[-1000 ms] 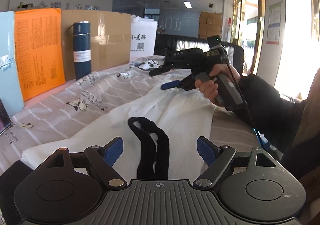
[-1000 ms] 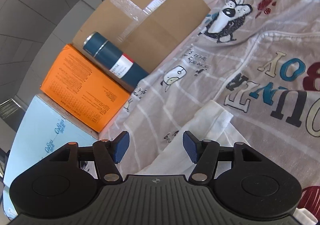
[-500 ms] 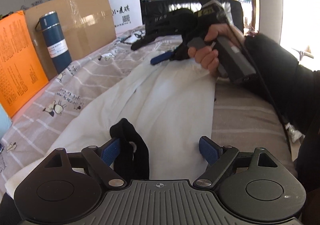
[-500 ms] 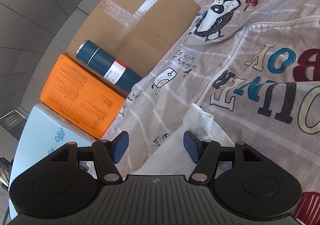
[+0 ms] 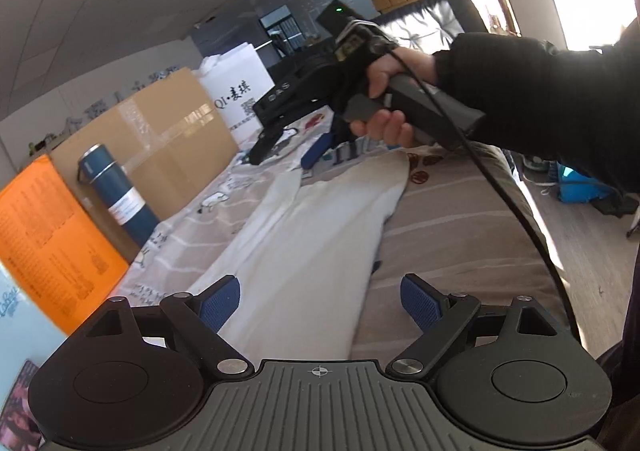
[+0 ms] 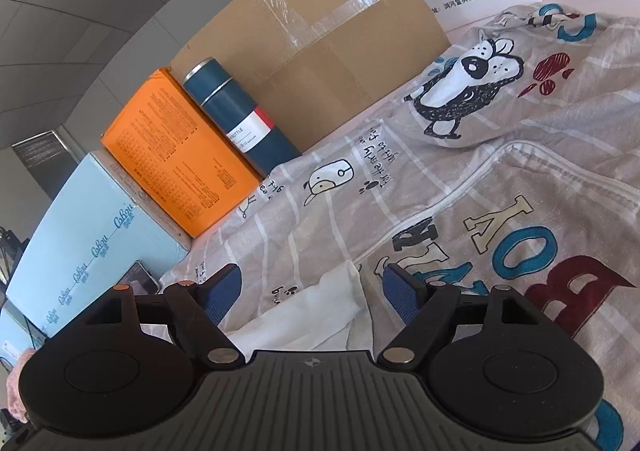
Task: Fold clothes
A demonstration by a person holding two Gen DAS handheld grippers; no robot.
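A white garment [image 5: 316, 235] lies stretched out on the printed bedsheet [image 5: 448, 227]. My left gripper [image 5: 320, 301] is open and empty, just above the garment's near end. My right gripper [image 5: 298, 149] shows in the left wrist view, held in a hand over the garment's far end. In the right wrist view my right gripper [image 6: 312, 293] is open, with a corner of the white garment [image 6: 320, 315] lying between its fingers, not pinched.
A blue flask [image 6: 238, 119], a cardboard box [image 6: 328, 43], an orange box [image 6: 180, 151] and a pale blue box [image 6: 84, 239] line the sheet's far side. A white bag [image 5: 240, 95] stands behind the cardboard box. The sheet's edge drops to the floor on the right [image 5: 532, 195].
My left gripper has lifted and swung right; the black collar piece between its fingers is out of view. My right gripper has moved closer over the garment's corner.
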